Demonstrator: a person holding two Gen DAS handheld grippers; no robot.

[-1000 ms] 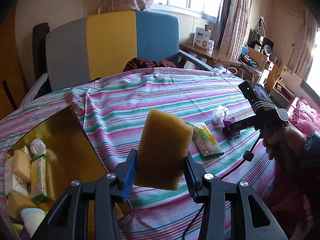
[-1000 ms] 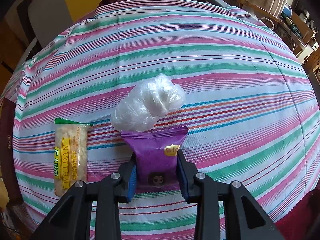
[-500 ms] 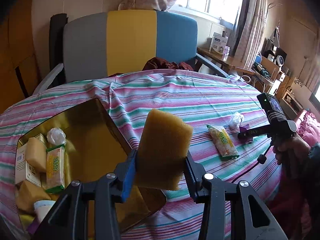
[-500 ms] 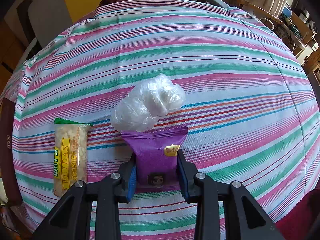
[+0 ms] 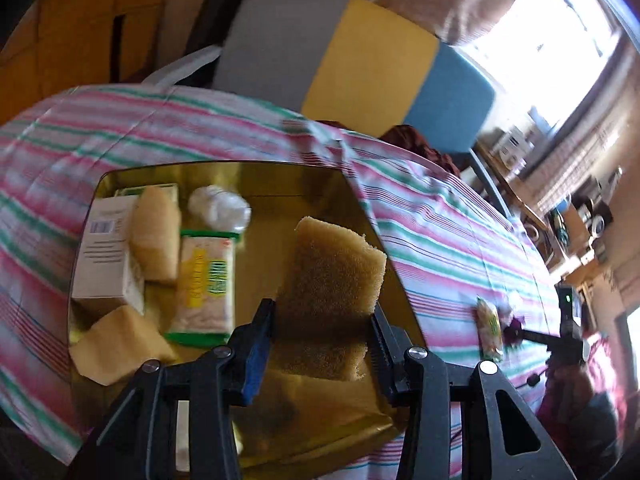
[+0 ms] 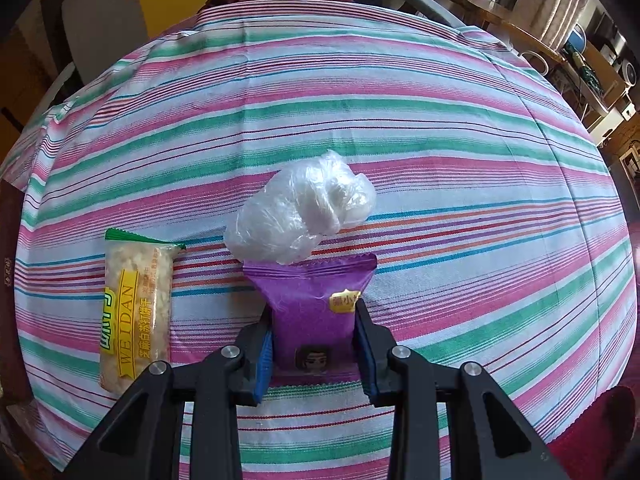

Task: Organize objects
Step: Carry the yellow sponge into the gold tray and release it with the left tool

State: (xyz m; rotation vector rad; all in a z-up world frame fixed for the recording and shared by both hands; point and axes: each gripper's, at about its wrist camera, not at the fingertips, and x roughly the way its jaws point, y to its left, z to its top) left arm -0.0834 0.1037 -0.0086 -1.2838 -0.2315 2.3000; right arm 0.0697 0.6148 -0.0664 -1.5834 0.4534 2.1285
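Left tongs (image 5: pixel 322 344) were clamped on a thick yellow-brown sponge block (image 5: pixel 330 280), its long axis standing up out of the jaws and leaning slightly to the right, and they hung over a shiny gold rectangular tray (image 5: pixel 280 176) on the table covered with a pink, green and white striped cloth (image 5: pixel 460 240). Bare gold tray floor lay straight below and just ahead of the sponge, which looked like the spot a release would call for; the filled part lay to the left of these tongs, with a white carton (image 5: pixel 106 256), pale sponge pieces (image 5: pixel 156 236), a green-edged biscuit packet (image 5: pixel 206 288) and a crumpled clear plastic wad (image 5: pixel 220 208). Right tongs (image 6: pixel 314 344) were pinched nearly closed on a purple foil snack packet (image 6: pixel 314 304) lying on the cloth, its long axis running away from them, touching a scrunched clear plastic bag (image 6: pixel 300 212) beyond it; a yellow-labelled biscuit packet (image 6: pixel 136 312) lay to their left, lengthwise parallel. Motion blur softened the left view, the tray's near corner was hidden behind the tongs, and whether the purple packet was lifted could not be told.
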